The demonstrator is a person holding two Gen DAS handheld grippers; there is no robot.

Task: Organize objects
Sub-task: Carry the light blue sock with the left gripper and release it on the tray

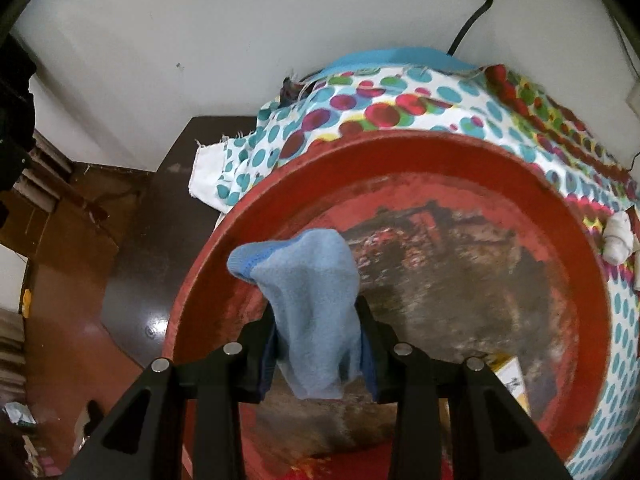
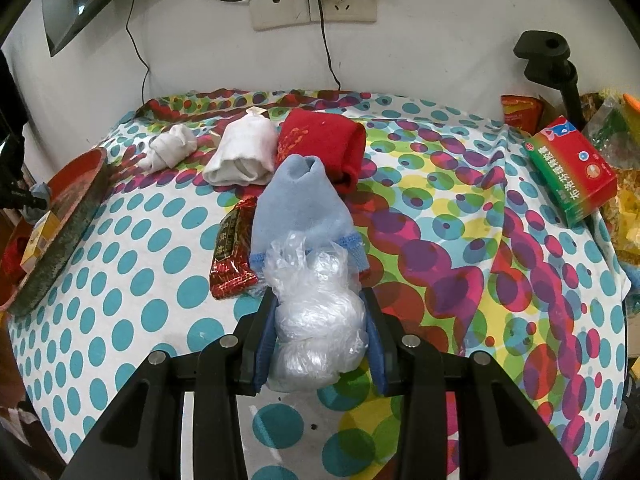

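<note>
my left gripper (image 1: 318,344) is clamped on a light blue sock (image 1: 310,304), which hangs between the pads over the near side of the red tray (image 1: 400,152). a yellow box (image 1: 510,376) lies inside the tray at its near right wall, and the tray sits at the edge of the dotted cloth (image 1: 440,96), with a small white bundle (image 1: 616,240) on the cloth just past the tray's right rim.

my right gripper (image 2: 318,344) is closed on a crumpled clear plastic bag (image 2: 316,320). just beyond the bag lies a second light blue sock (image 2: 302,204), with a dark red snack packet (image 2: 232,252) touching its left side. behind that sock are a red sock (image 2: 324,144) and a white rolled sock (image 2: 244,152), then a smaller white knot (image 2: 170,146) further left. well right of it sits a green and red medicine box (image 2: 572,172).
</note>
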